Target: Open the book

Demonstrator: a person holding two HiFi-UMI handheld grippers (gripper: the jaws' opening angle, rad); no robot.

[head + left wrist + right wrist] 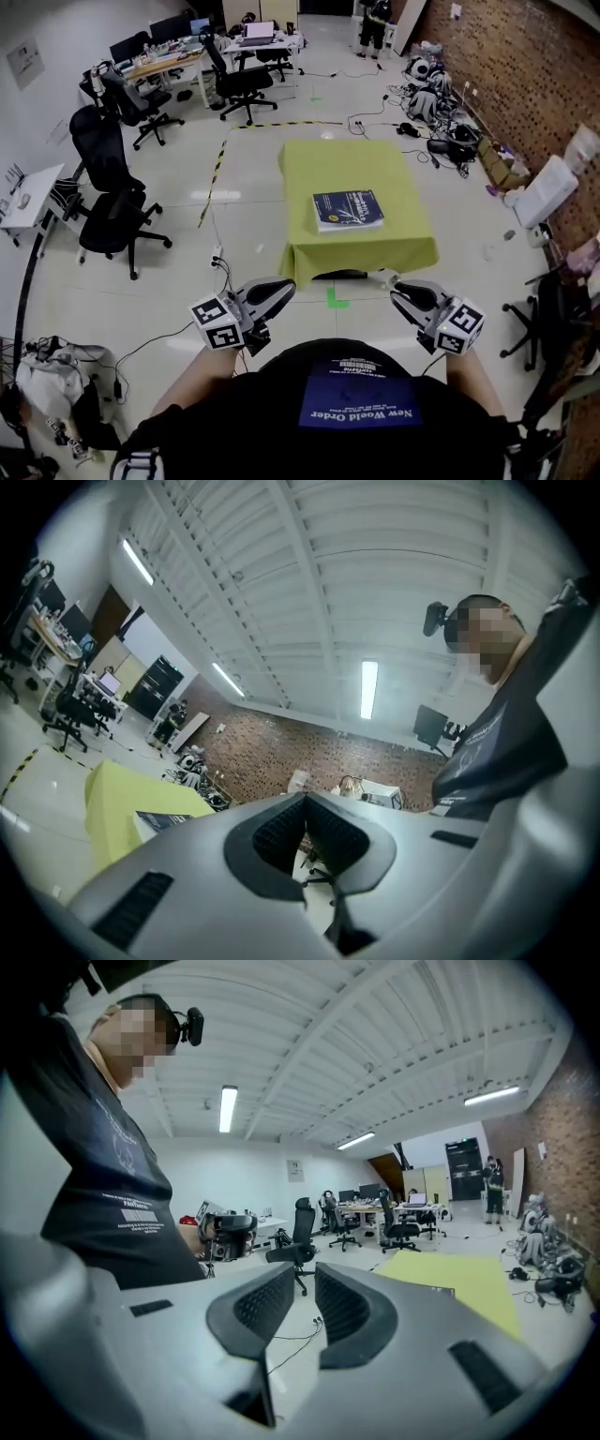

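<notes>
Two grippers are held up empty, with the closed book well ahead of them.

The left gripper (281,291) has its jaws pressed together with nothing between them, and its own view (305,803) shows the two ribbed pads meeting. The right gripper (398,292) has its jaws a little apart, and the narrow gap (302,1277) holds only a view of floor. The two tips angle in toward each other in front of the person's chest. The book (348,209) lies flat and shut, blue cover up, beyond both grippers and well apart from them, somewhat nearer the right one. It rests on the near part of a table (323,164) draped in a yellow-green cloth. From the left gripper the book (169,819) sits off to the left of the jaws.
</notes>
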